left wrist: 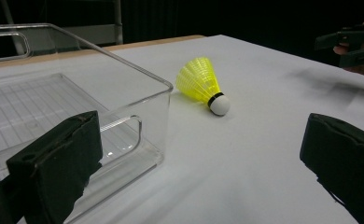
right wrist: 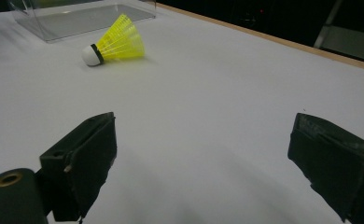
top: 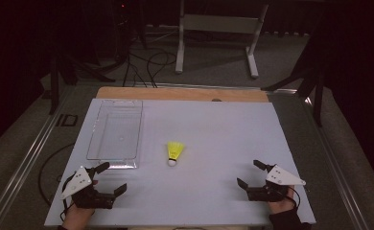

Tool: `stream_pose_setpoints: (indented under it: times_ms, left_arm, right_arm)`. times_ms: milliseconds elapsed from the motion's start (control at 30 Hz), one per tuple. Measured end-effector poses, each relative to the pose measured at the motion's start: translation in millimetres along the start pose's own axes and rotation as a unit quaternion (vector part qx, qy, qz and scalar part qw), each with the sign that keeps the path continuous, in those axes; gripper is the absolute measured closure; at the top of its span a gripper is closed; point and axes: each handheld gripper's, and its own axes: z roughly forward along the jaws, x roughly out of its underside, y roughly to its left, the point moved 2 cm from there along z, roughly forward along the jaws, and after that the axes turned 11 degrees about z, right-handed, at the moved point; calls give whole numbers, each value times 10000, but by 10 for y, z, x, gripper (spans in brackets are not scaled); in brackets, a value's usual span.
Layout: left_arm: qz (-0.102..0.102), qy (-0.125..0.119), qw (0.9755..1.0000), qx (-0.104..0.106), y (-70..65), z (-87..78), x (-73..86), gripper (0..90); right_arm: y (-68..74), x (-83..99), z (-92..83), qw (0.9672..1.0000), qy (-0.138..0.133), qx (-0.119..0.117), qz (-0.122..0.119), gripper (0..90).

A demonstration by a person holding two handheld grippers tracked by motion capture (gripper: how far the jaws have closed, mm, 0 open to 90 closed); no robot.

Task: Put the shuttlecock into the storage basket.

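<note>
Beside the clear tray [top: 114,130], the shuttlecock [top: 175,152] lies seemingly cork-toward-person; both grippers' jaws spread.

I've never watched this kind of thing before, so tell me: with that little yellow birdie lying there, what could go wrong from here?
The shuttlecock lies on its side, so a nudge from a jaw could roll it away. Its thin yellow skirt might get crushed if squeezed hard. The left gripper, jaws open, sits close to the clear tray and could bump its near corner while reaching.
</note>
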Motion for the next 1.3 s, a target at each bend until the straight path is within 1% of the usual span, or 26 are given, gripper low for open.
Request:
stream_pose_setpoints:
  times_ms: [100, 233, 267, 333, 367, 467, 533, 567, 600, 633, 667, 733, 767, 800, 833, 867, 900, 967, 1000, 1067, 1133, 1167, 1200, 1233, 1267, 1300]
  left_arm:
    - [-10, 25, 10000, 5, -1, -4, -9, 1]
    - [-223, 205, 9995, 92, -5, -18, -60, 0]
    - [-231, 221, 9995, 76, -8, -19, -71, 0]
    - [-222, 305, 9992, 131, -5, -28, -101, 0]
    - [-222, 305, 9992, 131, -5, -28, -101, 0]
    - [-217, 374, 9990, 140, -2, -51, -177, 0]
    - [-194, 493, 9985, 156, 2, -55, -214, 0]
    - [-194, 493, 9985, 156, 2, -55, -214, 0]
    - [-192, 576, 9980, 185, 10, -55, -240, 0]
    - [-192, 576, 9980, 185, 10, -55, -240, 0]
    - [-149, 683, 9974, 199, 15, -47, -268, 0]
    - [-133, 751, 9966, 310, 22, -45, -296, 0]
    - [-133, 751, 9966, 310, 22, -45, -296, 0]
    - [-53, 869, 9957, 325, 21, -37, -329, 0]
    - [-53, 869, 9957, 325, 21, -37, -329, 0]
    - [26, 1001, 9943, 368, 13, -19, -359, 0]
    - [34, 1071, 9934, 420, 11, -10, -370, 0]
    - [64, 1195, 9917, 474, 5, 6, -389, 0]
    - [72, 1222, 9912, 495, 2, 11, -395, 0]
    - [118, 1339, 9893, 573, -5, 24, -410, 0]
    - [162, 1530, 9858, 670, -22, 40, -423, 0]
    - [162, 1530, 9858, 670, -22, 40, -423, 0]
    - [167, 1674, 9829, 748, -31, 53, -437, 0]
    - [167, 1674, 9829, 748, -31, 53, -437, 0]
    - [221, 1775, 9809, 763, -40, 63, -452, 0]
    - [221, 1775, 9809, 763, -40, 63, -452, 0]
  right_arm:
    - [-1, -3, -2, 10000, -8, -4, -9, 83]
    - [7, -11, -3, 10000, -2, -12, -30, 83]
    - [12, -12, -3, 10000, -8, -21, -19, 83]
    - [15, -14, -1, 10000, -1, -17, -19, 83]
    - [15, -14, -1, 10000, -1, -17, -19, 83]
    - [18, -16, 5, 10000, 5, -24, -20, 83]
    - [21, -15, 9, 10000, 19, -44, -10, 83]
    - [21, -15, 9, 10000, 19, -44, -10, 83]
    - [23, -13, 13, 10000, 33, -63, -6, 83]
    - [24, -14, 15, 10000, 40, -56, -10, 83]
    - [25, -15, 16, 10000, 38, -60, -13, 83]
    - [27, -18, 18, 10000, 32, -56, -24, 83]
    - [30, -20, 19, 10000, 33, -53, -28, 83]
    - [29, -21, 20, 10000, 26, -78, -29, 83]
    - [29, -21, 20, 10000, 26, -78, -29, 83]
    - [32, -19, 23, 9999, 41, -94, -13, 83]
    - [32, -18, 24, 9999, 42, -105, -1, 83]
    - [33, -17, 28, 9999, 51, -105, 0, 83]
    - [34, -17, 28, 9999, 59, -108, 2, 83]
    - [36, -17, 28, 9999, 66, -122, -2, 83]
    - [37, -18, 28, 9999, 66, -126, 0, 83]
    - [37, -18, 28, 9999, 66, -126, 0, 83]
    - [39, -23, 24, 9999, 32, -120, -26, 91]
    - [39, -23, 24, 9999, 32, -120, -26, 91]
    - [43, -30, 20, 9999, 6, -124, -44, 91]
    - [43, -30, 20, 9999, 6, -124, -44, 91]
